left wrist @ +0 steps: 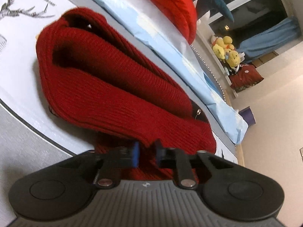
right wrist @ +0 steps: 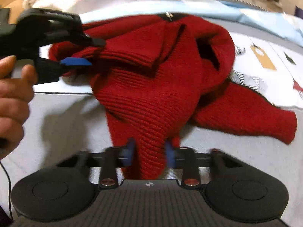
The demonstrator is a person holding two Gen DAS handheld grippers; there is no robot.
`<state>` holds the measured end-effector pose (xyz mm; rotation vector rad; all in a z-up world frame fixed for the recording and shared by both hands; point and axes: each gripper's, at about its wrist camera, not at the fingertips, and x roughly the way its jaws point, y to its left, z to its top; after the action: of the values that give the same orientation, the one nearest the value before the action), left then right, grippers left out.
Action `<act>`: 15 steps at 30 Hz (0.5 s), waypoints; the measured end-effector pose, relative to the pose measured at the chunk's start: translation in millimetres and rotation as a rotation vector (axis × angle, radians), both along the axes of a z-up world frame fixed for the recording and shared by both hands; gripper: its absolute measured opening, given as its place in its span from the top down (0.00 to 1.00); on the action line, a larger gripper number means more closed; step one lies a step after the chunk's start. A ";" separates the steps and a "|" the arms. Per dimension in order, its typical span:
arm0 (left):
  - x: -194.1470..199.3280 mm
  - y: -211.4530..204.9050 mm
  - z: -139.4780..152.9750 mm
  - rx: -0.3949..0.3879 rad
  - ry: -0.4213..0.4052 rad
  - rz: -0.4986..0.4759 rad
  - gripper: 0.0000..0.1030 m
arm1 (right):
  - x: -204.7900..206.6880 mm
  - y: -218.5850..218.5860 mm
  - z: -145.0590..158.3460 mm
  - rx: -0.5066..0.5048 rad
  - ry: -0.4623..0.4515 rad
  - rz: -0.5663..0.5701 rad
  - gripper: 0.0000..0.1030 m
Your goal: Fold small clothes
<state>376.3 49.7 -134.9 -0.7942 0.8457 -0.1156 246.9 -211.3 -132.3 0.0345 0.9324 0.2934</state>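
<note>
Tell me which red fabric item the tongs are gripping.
The dark red ribbed knit sweater on the grey-white bedding, pinched by both tongs; the brighter orange-red padded item lies beyond it, untouched.

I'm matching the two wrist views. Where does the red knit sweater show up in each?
Left wrist: sweater fills the centre, running from upper left down into the left gripper.
Right wrist: sweater fills the centre, down into the right gripper.
Shared landmark: the sweater's metal zipper pull.
</note>
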 end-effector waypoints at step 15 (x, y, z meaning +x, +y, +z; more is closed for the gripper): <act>-137.6 108.7 113.8 0.339 0.000 -0.202 0.94 | -80.8 -80.7 81.3 -0.059 -0.289 0.036 0.93</act>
<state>238.7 158.4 -21.1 -0.3898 0.9147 -0.1463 166.1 -292.1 -51.0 -0.0773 0.6547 0.2954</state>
